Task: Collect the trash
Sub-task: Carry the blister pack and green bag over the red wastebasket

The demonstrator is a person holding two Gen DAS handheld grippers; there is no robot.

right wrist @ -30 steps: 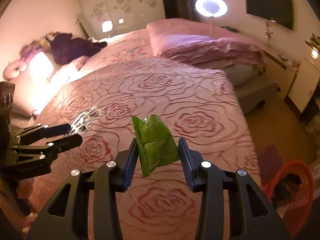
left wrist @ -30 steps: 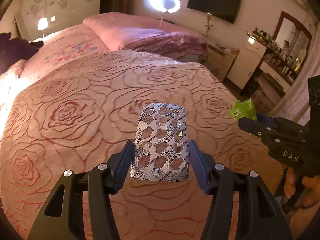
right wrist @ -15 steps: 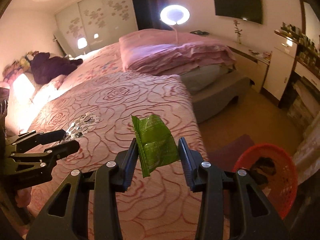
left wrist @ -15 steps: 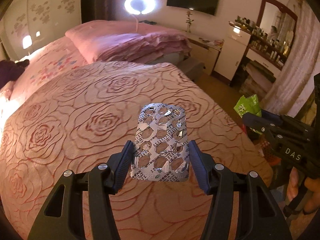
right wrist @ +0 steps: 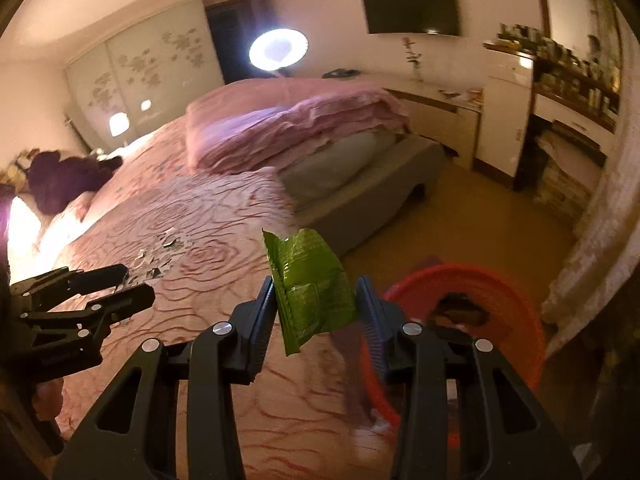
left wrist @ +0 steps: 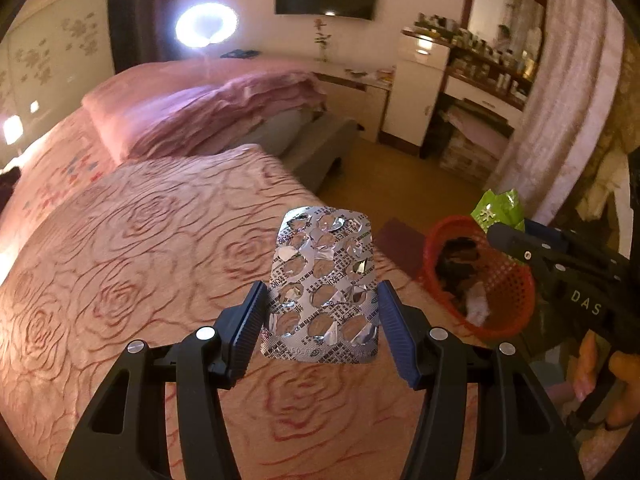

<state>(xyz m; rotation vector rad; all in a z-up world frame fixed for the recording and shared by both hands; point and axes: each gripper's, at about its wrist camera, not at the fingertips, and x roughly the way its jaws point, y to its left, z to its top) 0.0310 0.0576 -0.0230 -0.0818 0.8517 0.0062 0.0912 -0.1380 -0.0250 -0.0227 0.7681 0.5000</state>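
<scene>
My left gripper (left wrist: 320, 320) is shut on a silver used blister pack (left wrist: 322, 284) and holds it in the air over the bed corner. My right gripper (right wrist: 316, 308) is shut on a crumpled green wrapper (right wrist: 310, 286), also in the air. In the left wrist view the right gripper (left wrist: 508, 236) with the green wrapper (left wrist: 498, 210) hovers over the near rim of a red mesh trash basket (left wrist: 516, 304). The red basket (right wrist: 512, 304) stands on the floor to the lower right in the right wrist view, with some trash inside. The left gripper (right wrist: 128, 284) shows at the left there.
A bed with a pink rose-patterned cover (left wrist: 120, 264) fills the left. Folded pink bedding (left wrist: 208, 108) lies at its head. A dresser with a mirror (left wrist: 480, 80) and a curtain (left wrist: 560, 120) stand at the right. A dark red mat (left wrist: 396, 236) lies on the floor by the basket.
Both grippers have swung right, away from the bed's middle toward its corner. The red basket has come into the left wrist view and sits closer in the right wrist view. Both grips are unchanged.
</scene>
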